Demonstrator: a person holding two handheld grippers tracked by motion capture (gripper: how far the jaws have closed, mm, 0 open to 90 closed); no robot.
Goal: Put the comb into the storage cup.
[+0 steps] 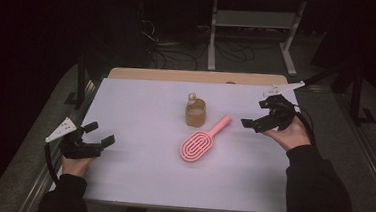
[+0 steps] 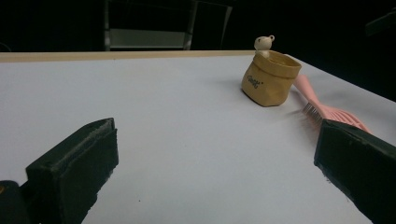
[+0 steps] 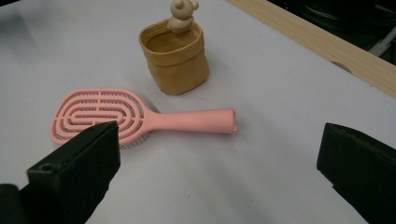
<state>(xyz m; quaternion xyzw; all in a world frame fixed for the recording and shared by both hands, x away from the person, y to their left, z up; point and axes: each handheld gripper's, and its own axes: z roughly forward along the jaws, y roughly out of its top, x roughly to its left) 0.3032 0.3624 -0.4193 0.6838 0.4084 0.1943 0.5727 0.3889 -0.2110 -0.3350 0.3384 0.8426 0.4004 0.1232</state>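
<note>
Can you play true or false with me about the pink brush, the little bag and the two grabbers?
1. The pink hairbrush lies flat on the white table. True.
2. The brush is inside the tan pouch. False: it lies beside the pouch, on the table.
3. The right gripper is holding the brush. False: its jaws stand open and empty, near the handle end.
4. A little bear figure sits at the pouch's rim. True.
5. The left gripper is open. True.
</note>
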